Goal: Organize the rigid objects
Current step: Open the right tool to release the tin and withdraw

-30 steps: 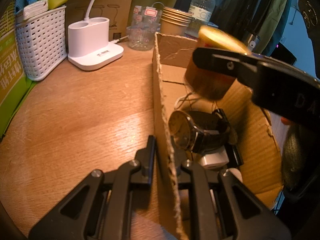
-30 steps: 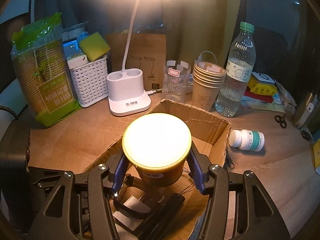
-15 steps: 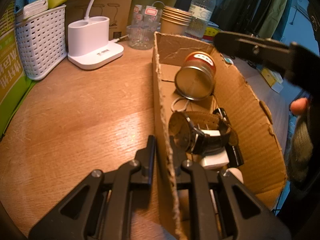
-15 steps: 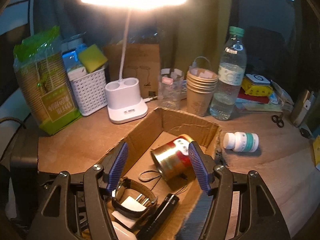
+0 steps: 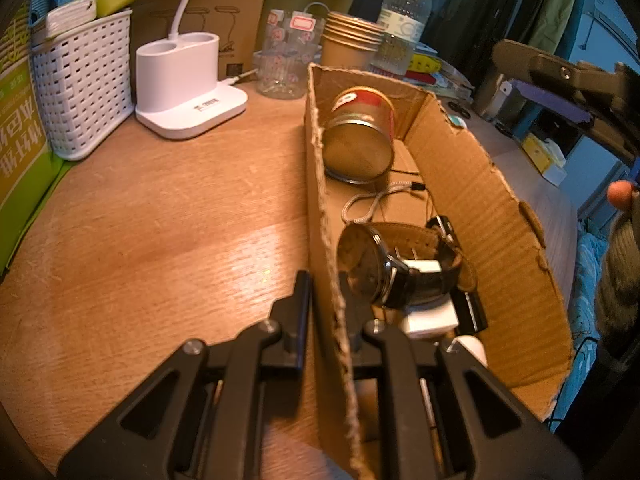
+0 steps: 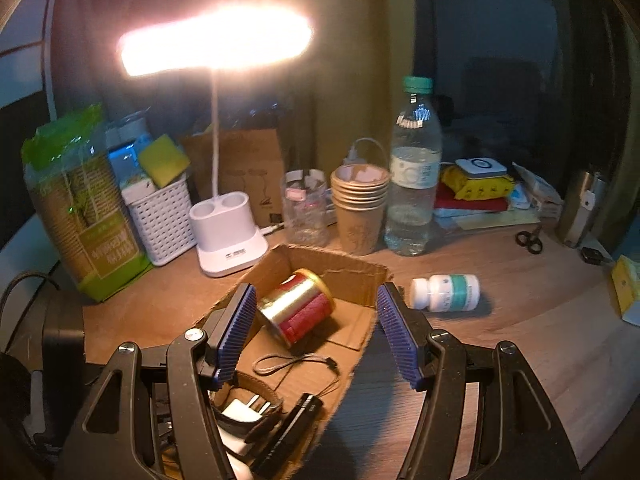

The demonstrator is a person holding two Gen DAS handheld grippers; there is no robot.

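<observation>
A: Start with the left tool (image 5: 323, 292). How do its black jaws stand?

B: Pressed together on the near side wall of the open brown cardboard box (image 5: 496, 216), one jaw outside the wall and one inside, pinching the cardboard edge.

A: And the right tool (image 6: 314, 332)?

B: Its blue ribbed pads (image 6: 236, 328) are spread wide with nothing between them. It hangs above the box, apart from everything in it.

A: Where is the tin?

B: The gold and red metal tin (image 6: 296, 306) lies on its side on the box floor at the far end, its gold end facing the left camera. In front of it lies a thin grey looped cord (image 6: 296, 362).

A: What else is in the box?

B: At the near end, a wristwatch with a brown leather strap (image 5: 394, 268) rests on a white plug adapter (image 5: 430, 316), just beside a slim black stick-shaped object (image 6: 290, 432).

A: And outside it?

B: On the wooden desk (image 5: 160, 220), a white pill bottle with a teal label (image 6: 446, 292) lies on its side just right of the box. Behind stand a lit white desk lamp with a two-hole base (image 6: 228, 236), a white woven plastic basket (image 6: 162, 216), a stack of brown paper cups (image 6: 360, 208), a clear water bottle with a green cap (image 6: 414, 176) and small black scissors (image 6: 530, 238).
</observation>
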